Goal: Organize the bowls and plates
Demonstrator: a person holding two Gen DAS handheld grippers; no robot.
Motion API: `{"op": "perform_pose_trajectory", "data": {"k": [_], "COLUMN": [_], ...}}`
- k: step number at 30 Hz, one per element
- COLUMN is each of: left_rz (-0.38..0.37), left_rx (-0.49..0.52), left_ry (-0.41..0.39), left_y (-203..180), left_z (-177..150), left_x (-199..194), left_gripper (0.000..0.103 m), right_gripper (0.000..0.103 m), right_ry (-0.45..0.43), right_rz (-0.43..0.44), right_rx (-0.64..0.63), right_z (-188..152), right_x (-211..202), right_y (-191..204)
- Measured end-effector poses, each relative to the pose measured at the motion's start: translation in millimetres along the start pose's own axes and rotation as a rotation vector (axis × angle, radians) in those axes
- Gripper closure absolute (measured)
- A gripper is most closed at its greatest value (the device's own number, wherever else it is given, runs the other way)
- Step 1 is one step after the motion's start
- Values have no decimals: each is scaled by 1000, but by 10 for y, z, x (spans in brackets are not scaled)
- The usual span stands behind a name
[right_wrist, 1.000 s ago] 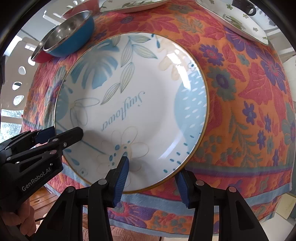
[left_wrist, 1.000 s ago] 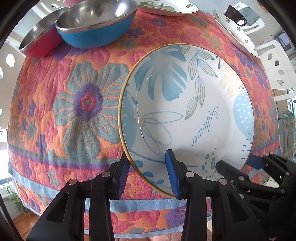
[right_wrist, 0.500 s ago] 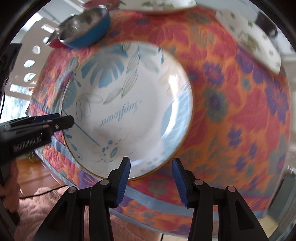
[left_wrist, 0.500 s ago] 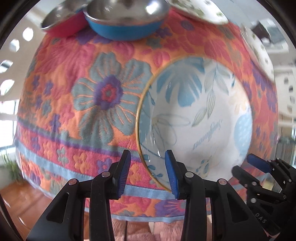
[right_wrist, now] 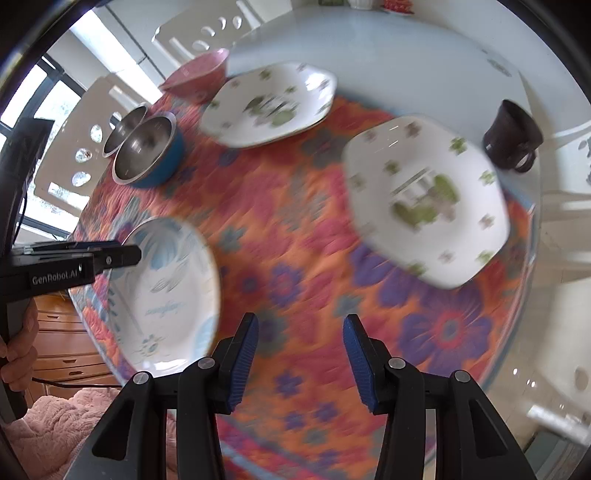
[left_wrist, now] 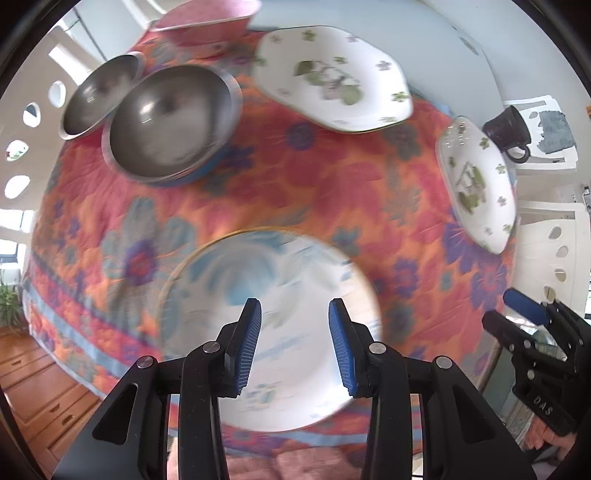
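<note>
A round plate with blue flowers (left_wrist: 295,266) (right_wrist: 166,295) lies flat on the floral tablecloth (left_wrist: 332,177) near the table's front edge. My left gripper (left_wrist: 295,343) hangs above it, open, with nothing between its blue pads. It also shows in the right wrist view as the left gripper (right_wrist: 110,256) over the plate's left rim. My right gripper (right_wrist: 301,350) is open over bare cloth to the right of that plate, and it appears at the right edge of the left wrist view as the right gripper (left_wrist: 511,312). Two white hexagonal plates (right_wrist: 273,107) (right_wrist: 428,199) lie farther back.
At the back left stand a steel bowl with a blue outside (left_wrist: 170,122), a second steel bowl (left_wrist: 96,96) and a pink bowl (left_wrist: 207,22). A dark mug (right_wrist: 513,140) sits on the bare tabletop beyond the cloth. White chairs (left_wrist: 554,236) and wooden drawers (left_wrist: 33,387) surround the table.
Both grippers have risen off the blue-flower plate's rim and rolled. The right one has swung away to the right. The plate stays on the cloth, and more of the table shows.
</note>
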State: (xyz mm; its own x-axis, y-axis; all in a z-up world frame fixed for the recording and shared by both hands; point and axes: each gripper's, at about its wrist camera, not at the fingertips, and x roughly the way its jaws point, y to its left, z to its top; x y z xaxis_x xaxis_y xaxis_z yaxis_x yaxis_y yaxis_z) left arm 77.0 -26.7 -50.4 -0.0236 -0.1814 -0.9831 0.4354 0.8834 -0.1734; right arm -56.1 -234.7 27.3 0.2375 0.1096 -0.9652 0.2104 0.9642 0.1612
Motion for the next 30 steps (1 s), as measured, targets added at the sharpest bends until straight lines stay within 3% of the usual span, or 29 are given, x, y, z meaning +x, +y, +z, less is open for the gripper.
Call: {"op": "perform_pose_trajectory", "data": {"k": [8, 10, 15, 19, 24, 30], "left_rz": [-14, -9, 1, -10, 39, 27], "left_rx": [23, 33, 29, 15, 13, 10], "left_ry": [9, 9, 22, 54, 81, 94], "left_y": [-762, -910, -1216, -1374, -1485, -1570], "left_z": [178, 245, 408, 535, 650, 729], "left_x": [238, 276, 423, 600, 840, 1045], "left_gripper": [68, 68, 67, 59, 49, 48], "right_gripper": [57, 56, 40, 36, 35, 35], "right_ry": [-78, -128, -260, -222, -176, -177], "right_rz": [12, 38, 156, 86, 43, 30], "right_rx": [9, 59, 284, 319, 349, 365], "right_z": [333, 414, 508, 550, 610, 588], "right_x": [-145, -179, -107, 97, 321, 452], "right_y": [-825, -1059, -1695, -1893, -2037, -2155]}}
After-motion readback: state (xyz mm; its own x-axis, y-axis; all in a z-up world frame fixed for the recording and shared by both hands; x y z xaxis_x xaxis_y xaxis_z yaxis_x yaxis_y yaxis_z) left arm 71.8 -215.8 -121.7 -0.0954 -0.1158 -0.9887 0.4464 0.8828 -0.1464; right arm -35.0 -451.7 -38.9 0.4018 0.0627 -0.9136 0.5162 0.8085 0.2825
